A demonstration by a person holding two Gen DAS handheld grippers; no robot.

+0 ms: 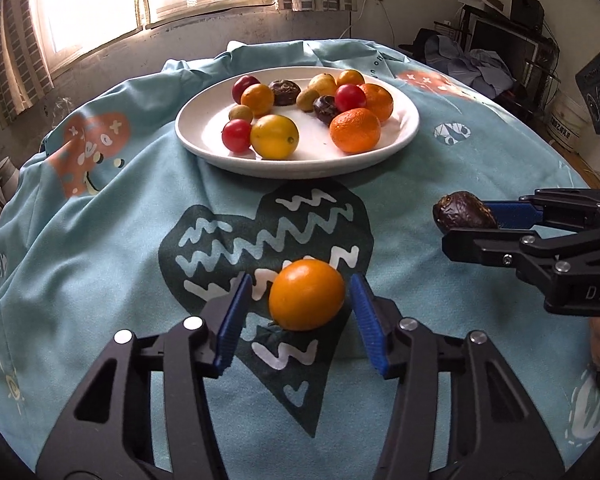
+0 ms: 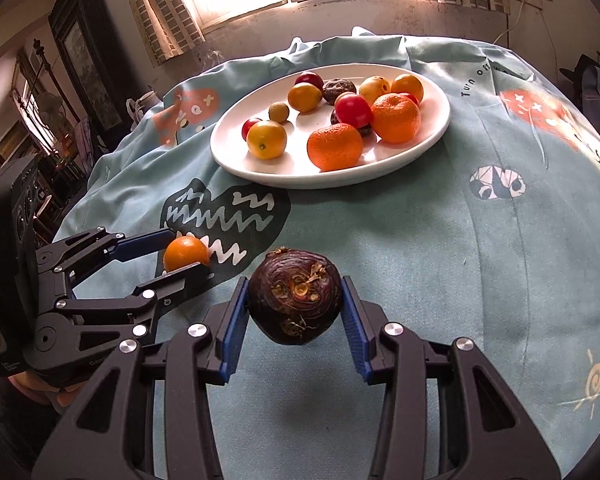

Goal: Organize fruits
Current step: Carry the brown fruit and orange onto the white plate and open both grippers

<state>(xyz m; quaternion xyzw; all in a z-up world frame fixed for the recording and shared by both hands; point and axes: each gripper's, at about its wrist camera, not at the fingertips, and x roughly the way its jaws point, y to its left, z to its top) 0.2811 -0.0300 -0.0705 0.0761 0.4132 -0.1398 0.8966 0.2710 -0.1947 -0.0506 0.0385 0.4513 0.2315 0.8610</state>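
Jaws of the left gripper [image 1: 298, 308] straddle an orange fruit [image 1: 307, 295] on the cloth-covered tabletop [image 1: 100, 240], pads not touching it; the right gripper [image 2: 296, 312] clamps a dark chestnut-like bulb [image 2: 295, 297] above the cloth, near the white plate [image 2: 236, 148] of fruit.

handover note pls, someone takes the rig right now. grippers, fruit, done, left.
Left gripper: fingers either side of the small orange fruit on the tablecloth, gaps visible on both sides, not gripped yet.
Right gripper: shut on the dark water chestnut, which seems lifted clear of the cloth.
White plate at the far side holds the rest: oranges, yellow and red fruits, more dark chestnuts.
Done: most fruit is on the plate.
Left: likely close on the orange fruit, then carry both pieces to the plate.
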